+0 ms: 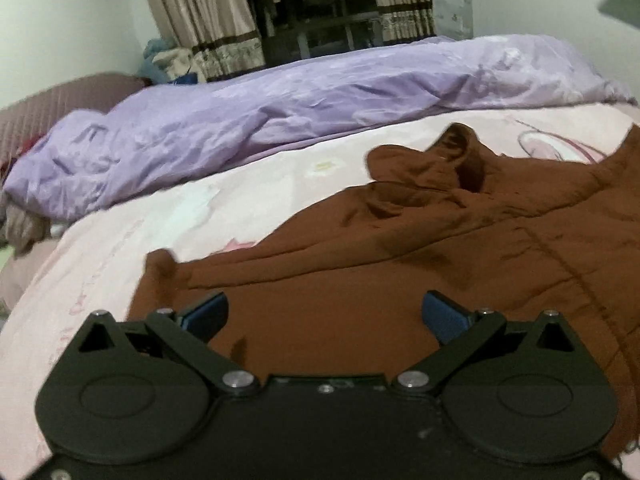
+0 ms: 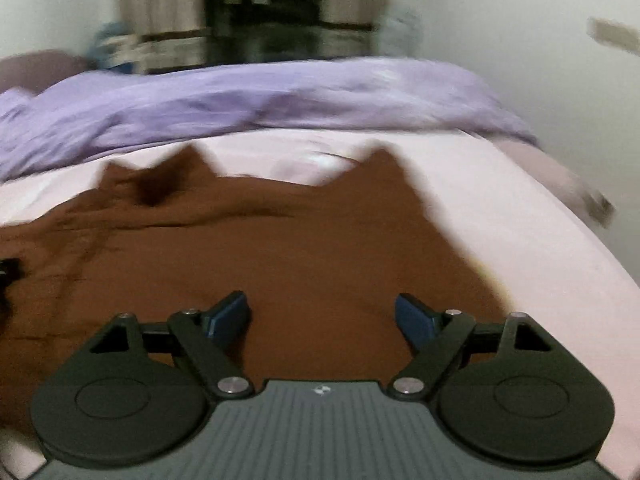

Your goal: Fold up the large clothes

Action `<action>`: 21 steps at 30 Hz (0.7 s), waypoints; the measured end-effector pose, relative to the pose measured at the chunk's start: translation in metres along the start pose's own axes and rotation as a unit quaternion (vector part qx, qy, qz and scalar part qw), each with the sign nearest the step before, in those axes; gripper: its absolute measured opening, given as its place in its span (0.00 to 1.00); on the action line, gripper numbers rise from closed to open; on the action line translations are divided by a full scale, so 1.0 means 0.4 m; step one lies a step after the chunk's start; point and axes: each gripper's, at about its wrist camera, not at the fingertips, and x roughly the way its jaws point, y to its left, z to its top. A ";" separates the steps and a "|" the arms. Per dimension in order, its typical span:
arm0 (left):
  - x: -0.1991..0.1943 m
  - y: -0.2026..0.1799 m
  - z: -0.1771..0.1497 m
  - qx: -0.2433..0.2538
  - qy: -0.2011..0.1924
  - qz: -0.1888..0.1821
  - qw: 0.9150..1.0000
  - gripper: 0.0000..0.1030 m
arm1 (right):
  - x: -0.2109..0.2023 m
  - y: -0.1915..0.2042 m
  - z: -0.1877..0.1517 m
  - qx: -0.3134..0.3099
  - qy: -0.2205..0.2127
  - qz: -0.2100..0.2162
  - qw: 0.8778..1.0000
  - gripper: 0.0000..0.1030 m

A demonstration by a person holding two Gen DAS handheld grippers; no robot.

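Note:
A large brown garment (image 1: 420, 240) lies spread and wrinkled on the pink bed sheet (image 1: 180, 216), its collar or hood opening toward the far side. My left gripper (image 1: 325, 316) is open and empty, hovering over the garment's near left part. The same garment (image 2: 260, 248) fills the middle of the blurred right wrist view, with two pointed ends toward the far side. My right gripper (image 2: 323, 318) is open and empty over the garment's near right part.
A crumpled purple duvet (image 1: 280, 108) lies along the far side of the bed, also in the right wrist view (image 2: 240, 100). Curtains (image 1: 200, 12) and a dark window stand behind. A brown headboard or cushion (image 1: 60, 100) is at far left. The bed's edge (image 2: 580, 240) curves down right.

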 end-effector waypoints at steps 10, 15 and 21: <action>-0.051 0.206 -0.065 0.005 0.024 0.033 0.999 1.00 | 0.087 -0.162 -0.010 0.082 0.065 0.020 0.994 1.00; -0.060 0.253 -0.086 -0.027 0.044 0.035 0.998 1.00 | 0.086 -0.159 -0.013 0.132 0.038 0.084 0.987 0.50; -0.060 0.225 -0.088 -0.028 0.044 0.030 0.998 1.00 | 0.004 -0.062 0.002 0.100 -0.042 0.049 0.993 0.24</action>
